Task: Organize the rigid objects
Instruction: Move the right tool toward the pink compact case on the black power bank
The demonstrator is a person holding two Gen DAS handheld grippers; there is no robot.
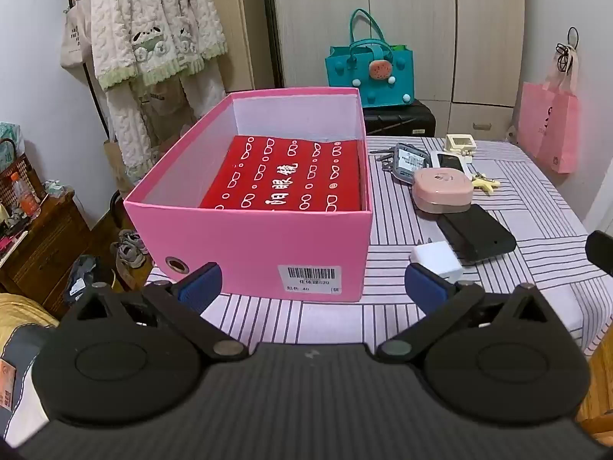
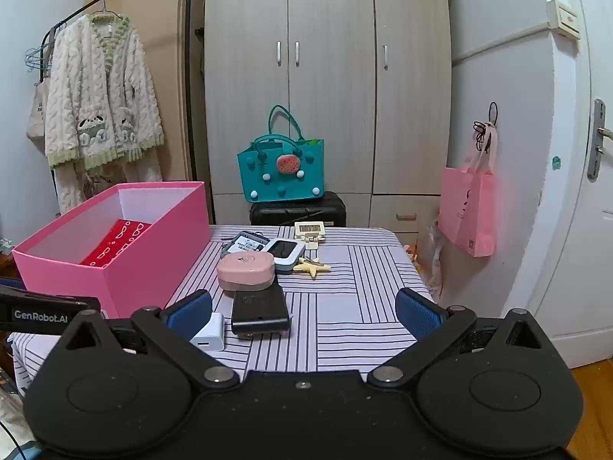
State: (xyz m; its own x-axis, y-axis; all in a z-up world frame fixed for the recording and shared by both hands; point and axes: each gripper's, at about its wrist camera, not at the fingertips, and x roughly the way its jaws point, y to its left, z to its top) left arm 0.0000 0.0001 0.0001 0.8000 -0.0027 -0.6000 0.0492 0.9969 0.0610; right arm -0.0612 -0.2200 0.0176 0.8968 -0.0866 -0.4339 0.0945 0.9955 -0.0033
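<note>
A pink open box stands on the striped table, with a red patterned box lying inside it. To its right lie a white charger cube, a black flat case, a rounded pink case, a white-framed device, a grey card holder, a yellow star clip and a small cream clock. My left gripper hangs open before the pink box's front wall. My right gripper is open, empty, near the black case.
The striped tablecloth covers the table. A teal bag sits on a black case behind it, before a wardrobe. A pink bag hangs at right. Robes hang on a rack at left, above a wooden cabinet.
</note>
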